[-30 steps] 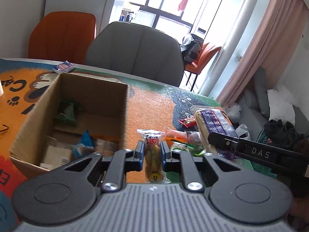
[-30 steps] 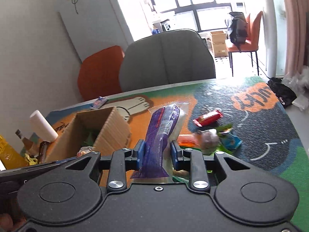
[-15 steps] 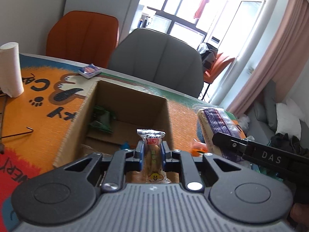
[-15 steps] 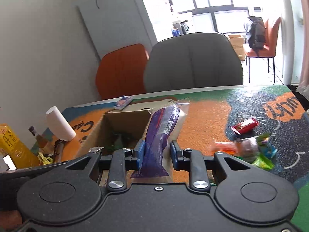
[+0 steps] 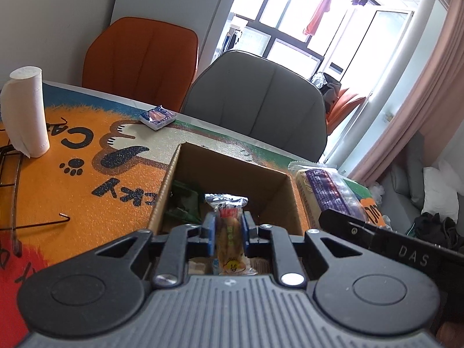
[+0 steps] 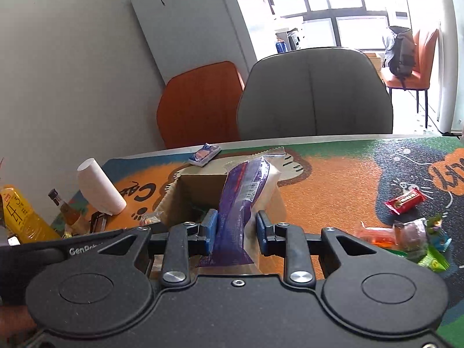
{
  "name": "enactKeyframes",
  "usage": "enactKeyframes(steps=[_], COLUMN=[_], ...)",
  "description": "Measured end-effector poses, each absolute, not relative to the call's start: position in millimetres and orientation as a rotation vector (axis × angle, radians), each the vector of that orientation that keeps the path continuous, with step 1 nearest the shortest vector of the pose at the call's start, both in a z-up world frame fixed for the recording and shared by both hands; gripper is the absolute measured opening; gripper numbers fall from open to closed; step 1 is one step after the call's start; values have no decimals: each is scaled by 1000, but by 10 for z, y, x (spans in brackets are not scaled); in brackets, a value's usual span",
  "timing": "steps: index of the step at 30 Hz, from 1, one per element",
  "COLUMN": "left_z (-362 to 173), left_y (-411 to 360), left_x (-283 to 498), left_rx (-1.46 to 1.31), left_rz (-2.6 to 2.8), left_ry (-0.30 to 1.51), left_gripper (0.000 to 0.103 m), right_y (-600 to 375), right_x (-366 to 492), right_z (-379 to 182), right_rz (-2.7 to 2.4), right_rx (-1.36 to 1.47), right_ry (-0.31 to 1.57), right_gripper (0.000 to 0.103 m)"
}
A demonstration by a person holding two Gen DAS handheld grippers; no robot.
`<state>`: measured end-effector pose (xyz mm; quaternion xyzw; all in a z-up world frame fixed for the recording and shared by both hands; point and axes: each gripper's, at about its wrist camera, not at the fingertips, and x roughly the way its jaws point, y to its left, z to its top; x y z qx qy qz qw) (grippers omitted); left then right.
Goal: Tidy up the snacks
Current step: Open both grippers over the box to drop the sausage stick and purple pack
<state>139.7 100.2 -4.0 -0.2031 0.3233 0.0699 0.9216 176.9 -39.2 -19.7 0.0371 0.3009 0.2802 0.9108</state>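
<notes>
Left gripper (image 5: pixel 228 236): jaws pinched narrow on a small yellow snack stick (image 5: pixel 230 237) in clear wrap, held upright so its sealed end pokes up between the pads. I carry it directly above the cardboard box (image 5: pixel 232 174), over the near part of the opening, which I judge is for a straight drop with no wall to clip.

Right gripper (image 6: pixel 236 232): jaws closed on the purple packet (image 6: pixel 242 203), a much larger bag, gripped at its lower part so most of it stands tall and leans a little. It sits at the box's right wall, partly over the opening. I judge I keep it high because a bag this long needs to go in end-first or laid flat.

Inside the box: a green wrapper (image 5: pixel 185 203) against the left wall, other small packs lower down, hard to make out.

Right of the box, well apart on the mat (image 6: pixel 333 191): a red bar (image 6: pixel 405 200) and a small heap of loose packs (image 6: pixel 411 237), not yet sorted.

Beyond the box: a small blue pack (image 5: pixel 158 117) near the mat's far edge. Left of the box: a paper roll (image 5: pixel 26 110).
</notes>
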Motion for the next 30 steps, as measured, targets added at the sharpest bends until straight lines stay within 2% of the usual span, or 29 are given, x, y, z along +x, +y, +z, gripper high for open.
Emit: enactKeyframes(steps=[9,13,15,16,17,21,22,23,26,30], left_z=[-64,-57,-59,-63,-67,-68,-69,-69,-65,-74], left_y=[1140,1173,1181,1183,1178,1149,1136,1120,1071,977], left_x=[1360,1323,1318,1316,1311,1307,1307,1303,1292,1287], left_rx=[-423,-417,-415,-413,-409,-388,-385,-382,-376,-370], left_rz=[163,174,179,180,186,191,191,191,186,189], left_ry=[671,670,674,676,677,679,680,680,680,688], left_gripper=[21,27,33,39,45,61,65,69,77,81], right_y=[-193,-126,-92,-91,-100,-180,-206,-234,-338,-508], right_x=[1856,1881,1887,1884,1880,1885,1884,1874,1813,1798], right_z=[-243,-246,-248,-246,-241,-251,-255,-253,-236,-234], right_rz=[587,606,596,585,583,570,563,554,526,501], right_rx=[70,81,66,60,58,66,64,61,47,61], right_ry=[634,632,637,635,630,645,647,644,612,616], right_gripper=[27,28,35,41,42,42,47,59,73,79])
